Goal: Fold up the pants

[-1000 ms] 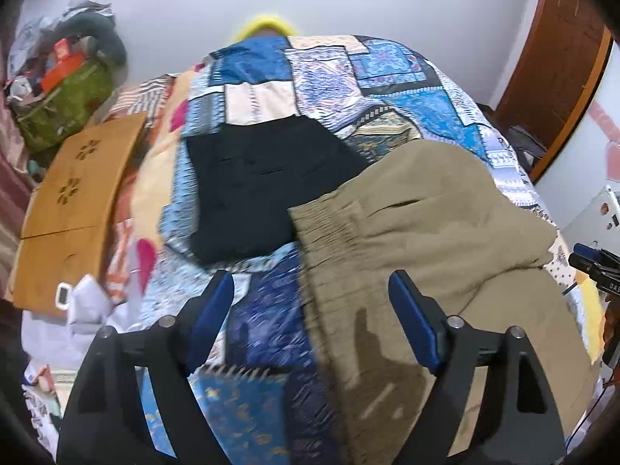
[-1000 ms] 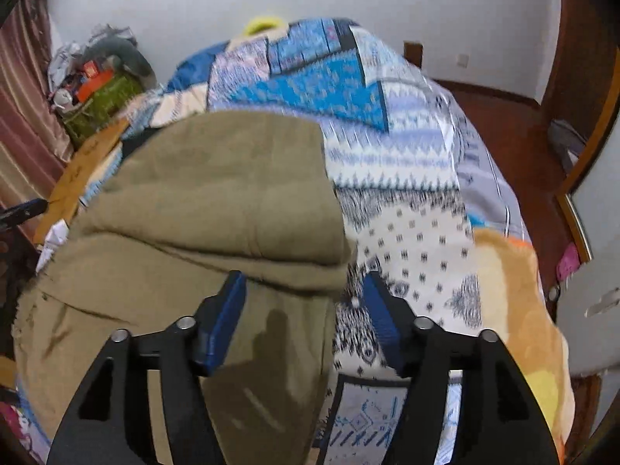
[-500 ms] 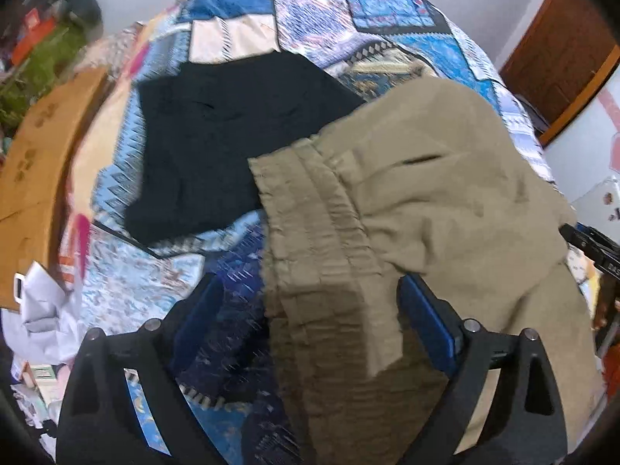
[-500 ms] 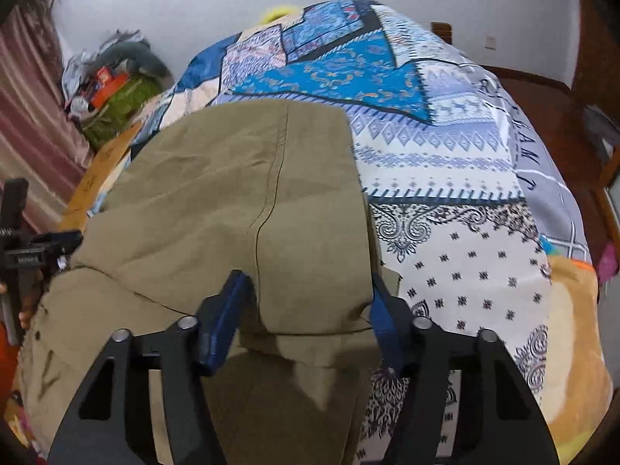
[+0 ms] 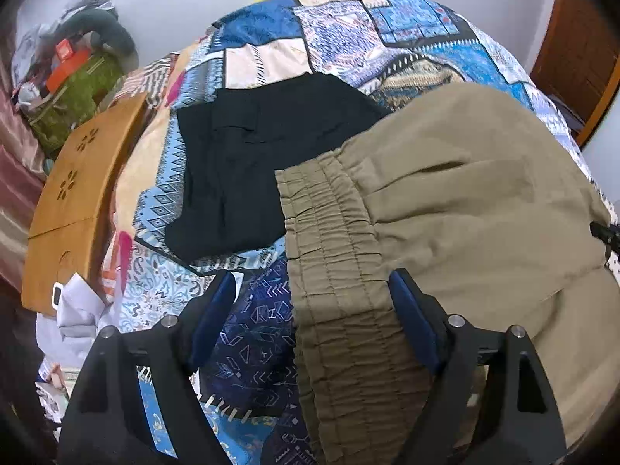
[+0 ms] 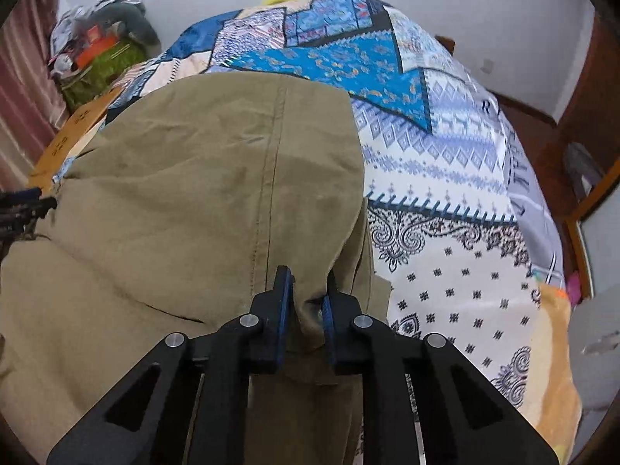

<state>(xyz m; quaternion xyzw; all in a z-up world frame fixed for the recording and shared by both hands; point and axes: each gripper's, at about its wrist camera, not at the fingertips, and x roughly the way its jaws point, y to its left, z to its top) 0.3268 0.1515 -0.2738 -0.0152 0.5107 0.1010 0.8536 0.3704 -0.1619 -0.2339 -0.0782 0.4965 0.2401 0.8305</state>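
Note:
Khaki pants lie folded over on a patchwork bedspread. Their gathered elastic waistband runs toward me in the left wrist view. My left gripper is open, its blue-padded jaws astride the waistband's near end. In the right wrist view the pants fill the left half. My right gripper is shut on a bunched fold at the pants' right edge.
A folded black garment lies on the bed just left of the waistband. A wooden lap table and a heap of bags stand off the bed's left side. White clothing lies at the near left. A wooden door is at the right.
My right gripper has closed on the pants' right edge fold; it was open before. My left gripper stayed open and drew back slightly along the waistband.

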